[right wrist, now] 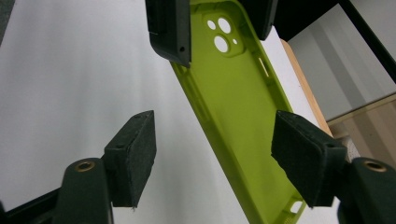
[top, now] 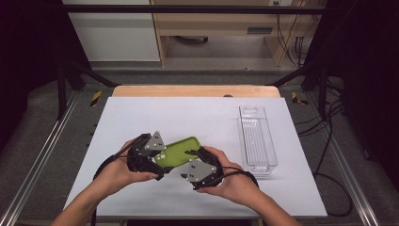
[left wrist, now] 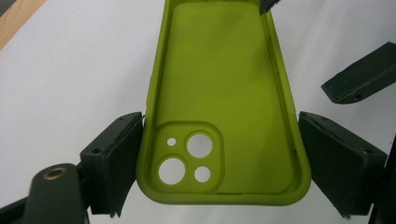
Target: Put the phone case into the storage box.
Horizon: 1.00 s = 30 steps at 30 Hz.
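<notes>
White tabletop (top: 141,122) under a dark frame, with a clear plastic bin (top: 257,141) standing well off to the right side. Between the two hands a green phone case (top: 179,151) is held up off the surface, hollow side up. The left hand-held gripper (top: 157,162) is clamped across its camera-hole end, pads pressing both long edges. The right hand-held gripper (right wrist: 215,158) stands apart, its jaws straddling the case's other end: one pad sits close at the far rim, the other well clear over bare white. The case's long axis runs from one gripper to the other, so the right one looks set to pinch across the width.
</notes>
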### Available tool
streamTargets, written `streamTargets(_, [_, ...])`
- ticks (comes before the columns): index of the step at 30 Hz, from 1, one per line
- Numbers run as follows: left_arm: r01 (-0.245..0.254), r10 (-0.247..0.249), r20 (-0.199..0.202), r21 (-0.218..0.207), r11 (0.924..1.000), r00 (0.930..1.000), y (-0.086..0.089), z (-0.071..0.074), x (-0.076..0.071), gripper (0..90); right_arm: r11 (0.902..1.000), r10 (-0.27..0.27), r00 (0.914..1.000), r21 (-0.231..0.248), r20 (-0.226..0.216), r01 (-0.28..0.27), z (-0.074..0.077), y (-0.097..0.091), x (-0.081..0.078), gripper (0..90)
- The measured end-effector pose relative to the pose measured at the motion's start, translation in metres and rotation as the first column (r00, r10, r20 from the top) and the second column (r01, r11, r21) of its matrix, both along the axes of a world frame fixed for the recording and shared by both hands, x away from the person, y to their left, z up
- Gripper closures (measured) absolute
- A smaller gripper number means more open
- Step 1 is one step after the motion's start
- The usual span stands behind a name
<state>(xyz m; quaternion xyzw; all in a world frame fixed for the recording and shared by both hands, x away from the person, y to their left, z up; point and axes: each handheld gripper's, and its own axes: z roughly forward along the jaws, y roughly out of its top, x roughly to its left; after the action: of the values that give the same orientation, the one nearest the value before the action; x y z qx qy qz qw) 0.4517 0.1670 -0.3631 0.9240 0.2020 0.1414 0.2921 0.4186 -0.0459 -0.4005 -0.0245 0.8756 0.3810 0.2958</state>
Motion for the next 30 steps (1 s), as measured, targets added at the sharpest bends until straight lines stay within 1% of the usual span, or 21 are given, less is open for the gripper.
streamTargets(1, [0.002, -0.002, 0.001, 0.003, 1.0, 1.0, 0.0, 0.0, 0.0, 16.3, 1.0, 0.004, 1.0, -0.007, 0.004, -0.004, 0.0, 0.001, 0.0, 33.0])
streamTargets(3, [0.003, -0.003, 0.001, 0.006, 1.0, 1.0, -0.001, 0.001, 0.0, 16.3, 0.9999, 0.012, 0.9999, -0.009, 0.01, -0.012, 0.001, 0.002, 0.0, 34.6])
streamTargets(4, [0.007, -0.007, 0.002, 0.014, 0.9999, 1.0, -0.001, 0.002, 0.0, 16.3, 1.0, 0.004, 1.0, -0.005, 0.003, -0.003, 0.001, 0.003, -0.001, 35.3])
streamTargets(5, [0.007, -0.007, 0.005, 0.015, 0.9999, 1.0, -0.001, 0.002, 0.0, 16.3, 0.9999, 0.012, 0.9999, -0.006, 0.009, -0.012, 0.001, 0.003, -0.001, 36.1])
streamTargets(7, [0.004, -0.004, 0.007, 0.008, 1.0, 1.0, -0.001, 0.002, 0.001, 16.3, 0.9998, 0.014, 0.9998, -0.012, 0.015, -0.014, 0.003, 0.004, -0.001, 37.0])
streamTargets(10, [0.006, -0.006, 0.005, 0.013, 0.9999, 1.0, -0.001, 0.002, 0.001, 16.3, 0.9998, 0.02, 0.9996, -0.007, 0.02, -0.02, 0.003, 0.005, -0.001, 38.3])
streamTargets(14, [0.009, -0.009, 0.004, 0.015, 0.9998, 0.9999, -0.001, 0.002, 0.0, 16.3, 0.9997, 0.017, 0.9996, -0.019, 0.025, -0.016, 0.004, 0.006, -0.001, 41.5])
streamTargets(15, [0.009, -0.009, 0.004, 0.014, 0.9999, 0.9999, -0.001, 0.002, 0.0, 16.3, 0.9995, 0.022, 0.9992, -0.022, 0.034, -0.021, 0.004, 0.007, 0.0, 42.0])
streamTargets(16, [0.009, -0.009, 0.004, 0.014, 0.9999, 0.9999, -0.001, 0.002, 0.0, 16.3, 0.9995, 0.022, 0.9992, -0.022, 0.034, -0.021, 0.004, 0.007, 0.0, 42.0])
streamTargets(17, [0.009, -0.009, 0.004, 0.014, 0.9999, 1.0, -0.001, 0.002, 0.0, 16.3, 0.9991, 0.028, 0.9988, -0.034, 0.041, -0.027, 0.003, 0.007, 0.0, 43.0])
streamTargets(20, [0.012, -0.012, 0.002, 0.016, 0.9998, 0.9999, -0.001, 0.002, 0.0, 16.3, 0.999, 0.023, 0.999, -0.038, 0.039, -0.022, 0.002, 0.008, -0.002, 44.4])
streamTargets(22, [0.014, -0.015, 0.002, 0.021, 0.9997, 0.9999, -0.002, 0.003, 0.0, 16.3, 0.9981, 0.036, 0.998, -0.052, 0.052, -0.033, 0.002, 0.009, -0.003, 46.5])
streamTargets(26, [0.018, -0.018, 0.002, 0.023, 0.9996, 0.9998, -0.003, 0.005, 0.0, 16.3, 0.9974, 0.046, 0.997, -0.059, 0.063, -0.042, 0.002, 0.011, -0.003, 48.1])
streamTargets(28, [0.017, -0.017, 0.003, 0.024, 0.9996, 0.9998, -0.003, 0.005, 0.0, 16.3, 0.9961, 0.057, 0.9952, -0.072, 0.08, -0.052, 0.003, 0.012, -0.002, 50.2])
streamTargets(29, [0.021, -0.022, 0.005, 0.029, 0.9993, 0.9998, -0.003, 0.007, 0.0, 16.3, 0.9958, 0.061, 0.9946, -0.072, 0.083, -0.055, 0.003, 0.013, -0.003, 52.3])
streamTargets(30, [0.021, -0.022, 0.005, 0.029, 0.9993, 0.9998, -0.003, 0.007, 0.0, 16.3, 0.9958, 0.061, 0.9946, -0.072, 0.083, -0.055, 0.003, 0.013, -0.003, 52.3])
